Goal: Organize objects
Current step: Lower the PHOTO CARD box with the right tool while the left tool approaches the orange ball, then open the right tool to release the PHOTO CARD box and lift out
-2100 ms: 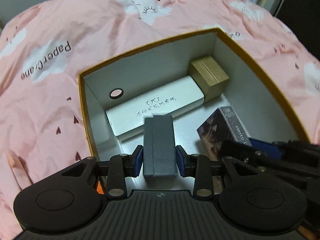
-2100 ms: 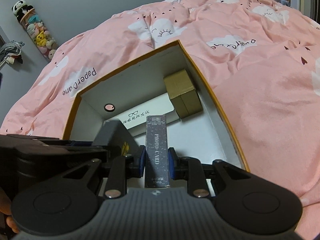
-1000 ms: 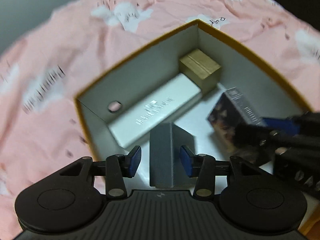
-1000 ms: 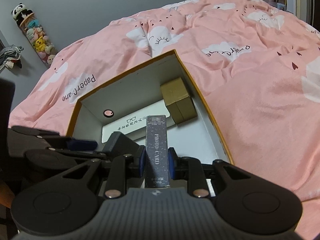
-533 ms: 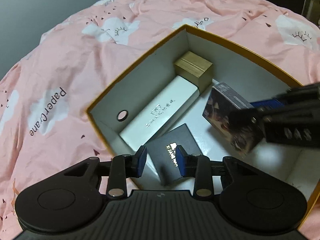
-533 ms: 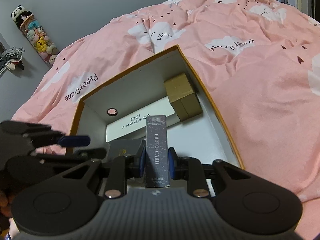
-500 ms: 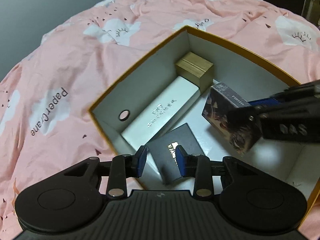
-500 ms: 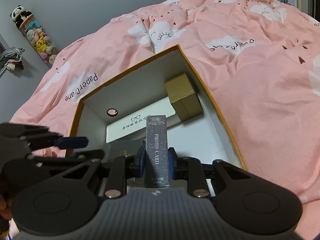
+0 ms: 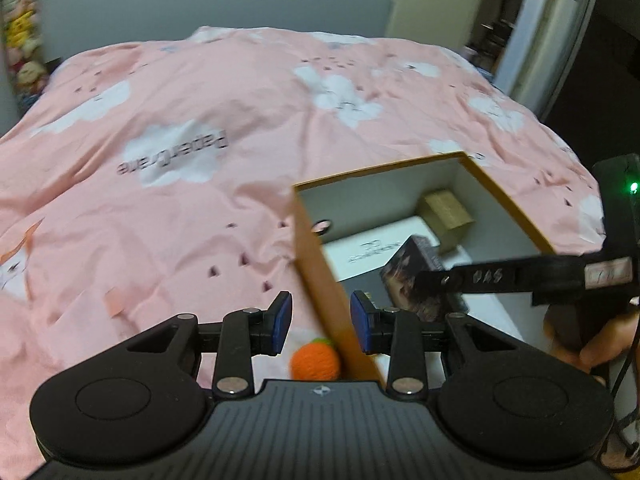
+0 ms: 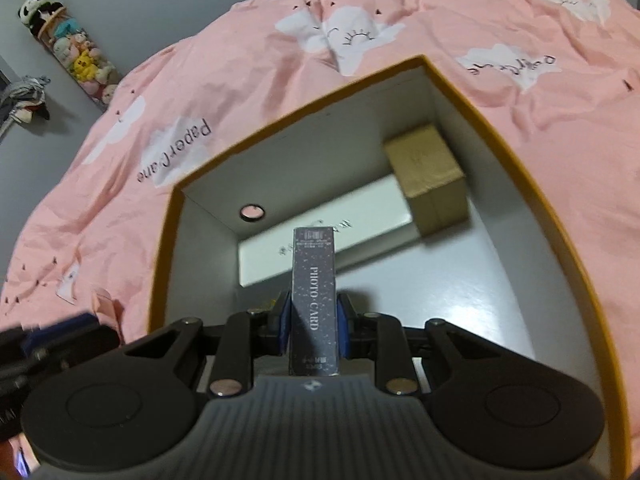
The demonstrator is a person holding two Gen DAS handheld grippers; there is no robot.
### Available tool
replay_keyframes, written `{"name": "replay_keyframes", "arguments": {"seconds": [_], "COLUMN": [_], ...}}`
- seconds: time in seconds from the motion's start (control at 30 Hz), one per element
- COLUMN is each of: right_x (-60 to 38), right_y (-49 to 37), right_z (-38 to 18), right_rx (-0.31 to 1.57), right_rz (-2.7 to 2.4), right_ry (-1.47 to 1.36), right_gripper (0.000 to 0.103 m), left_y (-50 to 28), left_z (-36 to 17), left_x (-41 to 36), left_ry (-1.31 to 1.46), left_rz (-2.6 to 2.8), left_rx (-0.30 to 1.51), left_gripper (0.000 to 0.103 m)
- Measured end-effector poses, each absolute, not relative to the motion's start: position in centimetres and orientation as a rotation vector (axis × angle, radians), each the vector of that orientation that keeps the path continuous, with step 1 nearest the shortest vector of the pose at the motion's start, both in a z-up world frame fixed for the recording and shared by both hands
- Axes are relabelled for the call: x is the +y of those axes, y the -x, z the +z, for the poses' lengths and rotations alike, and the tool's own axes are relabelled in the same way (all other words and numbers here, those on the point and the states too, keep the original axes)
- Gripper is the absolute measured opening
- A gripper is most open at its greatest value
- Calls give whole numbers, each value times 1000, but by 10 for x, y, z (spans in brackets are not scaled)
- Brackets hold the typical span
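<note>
An orange-rimmed box (image 10: 520, 180) with white walls lies on the bed. Inside, a white glasses case (image 10: 360, 216) lies along the far wall, with a brown carton (image 10: 428, 168) in the far right corner. My right gripper (image 10: 314, 328) is shut on a dark PHOTO CARD box (image 10: 314, 280), held on edge above the box floor. In the left wrist view that card box (image 9: 416, 268) hangs inside the orange box (image 9: 316, 248). My left gripper (image 9: 320, 326) stands open and empty above the box's left wall. An orange knitted ball (image 9: 316, 362) lies on the bedspread under it.
The pink cloud-print bedspread (image 9: 180, 160) spreads all round the box. A person's hand (image 9: 592, 340) holds the right gripper's handle. A tube of plush toys (image 10: 76, 52) hangs on the grey wall at the far left. A doorway (image 9: 560, 40) is at the far right.
The left gripper let go of a dark grey box, which tipped flat inside the orange box, then drew back left over the wall. The right gripper moved the card box closer in.
</note>
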State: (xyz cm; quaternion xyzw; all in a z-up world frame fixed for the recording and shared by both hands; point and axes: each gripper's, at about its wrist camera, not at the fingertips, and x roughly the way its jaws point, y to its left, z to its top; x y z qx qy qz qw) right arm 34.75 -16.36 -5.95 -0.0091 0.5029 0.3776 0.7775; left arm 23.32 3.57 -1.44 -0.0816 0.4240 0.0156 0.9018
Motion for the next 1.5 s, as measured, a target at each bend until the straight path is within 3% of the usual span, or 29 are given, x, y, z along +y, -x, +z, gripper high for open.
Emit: {"name": "replay_keyframes", "arguments": {"seconds": [0.7,0.8,1.13,1.33,1.5], "right_x": [-163,-154,-131,-120,-112], "right_y": [-381,-374,-358,-332,-325], "right_z": [-86,-82,-78,-92,-110], "right_rx": [1227,1178,1061,937,841], "right_rz": [809,824,1037,1180,1218], "right_ry": [97,231,714,1177,1406], "right_gripper": [29,31,60,62,59], "left_y": [-214,-215,-212,-212,-211], "left_z": [-51,-52,-51,-56,-55], "left_x": [52,51,53,51,54], "left_ry": [296,298,299,296,303], "left_rz": [75,71,69,66,69], "left_rx": [955,955,959,985,982], "left_gripper": [40,40,40,40,40]}}
